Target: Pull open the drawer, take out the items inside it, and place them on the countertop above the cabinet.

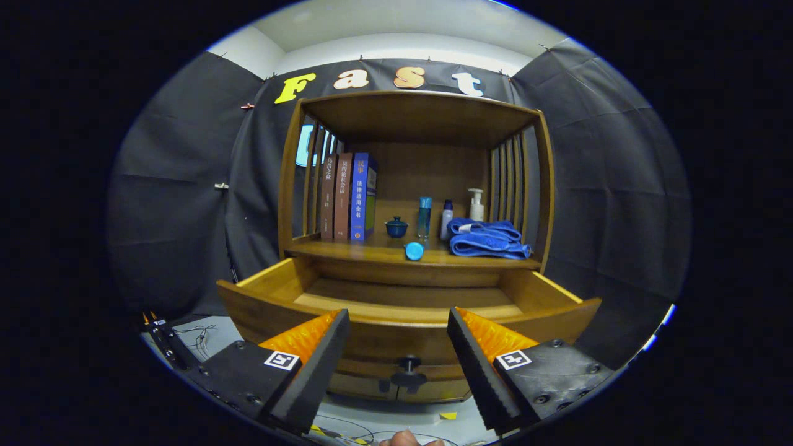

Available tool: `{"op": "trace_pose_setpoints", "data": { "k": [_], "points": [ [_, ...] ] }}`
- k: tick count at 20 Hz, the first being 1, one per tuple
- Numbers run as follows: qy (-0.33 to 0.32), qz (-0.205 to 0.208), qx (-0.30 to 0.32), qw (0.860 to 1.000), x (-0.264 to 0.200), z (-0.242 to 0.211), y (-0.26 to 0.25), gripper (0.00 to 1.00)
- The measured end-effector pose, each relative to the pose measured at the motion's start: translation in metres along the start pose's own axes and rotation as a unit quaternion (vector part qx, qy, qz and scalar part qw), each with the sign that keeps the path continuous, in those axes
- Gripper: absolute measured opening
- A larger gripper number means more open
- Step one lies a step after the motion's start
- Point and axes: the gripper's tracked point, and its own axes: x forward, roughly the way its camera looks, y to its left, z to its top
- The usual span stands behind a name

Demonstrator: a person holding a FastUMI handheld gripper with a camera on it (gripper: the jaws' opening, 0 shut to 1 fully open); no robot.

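Observation:
The wooden drawer (409, 313) stands pulled out toward me, and its bare floor shows inside. Its dark knob (409, 367) sits low on the front panel, between my fingers. My gripper (398, 337) is open in front of the drawer with nothing between its fingers. On the countertop (372, 253) above the drawer lies a small blue round item (414, 250) at the front edge. Behind it stand a dark blue lidded cup (396, 227), a tall blue bottle (424, 217), a white bottle with a blue cap (446, 220), a pump bottle (476, 204) and a folded blue towel (489, 238).
Three books (347, 197) stand upright at the left of the shelf. Slatted wooden sides and a top board enclose the shelf. Cables (198, 337) lie on the floor to the left of the cabinet. A fingertip (406, 439) of a person shows just below the gripper.

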Motion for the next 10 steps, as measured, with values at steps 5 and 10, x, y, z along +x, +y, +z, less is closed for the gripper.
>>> {"op": "trace_pose_setpoints", "data": {
  "k": [5,10],
  "points": [
    [0.019,-0.022,0.013,0.999,0.017,-0.046,-0.010,0.99],
    [0.032,-0.021,0.029,0.999,0.028,-0.059,-0.008,1.00]
  ]
}}
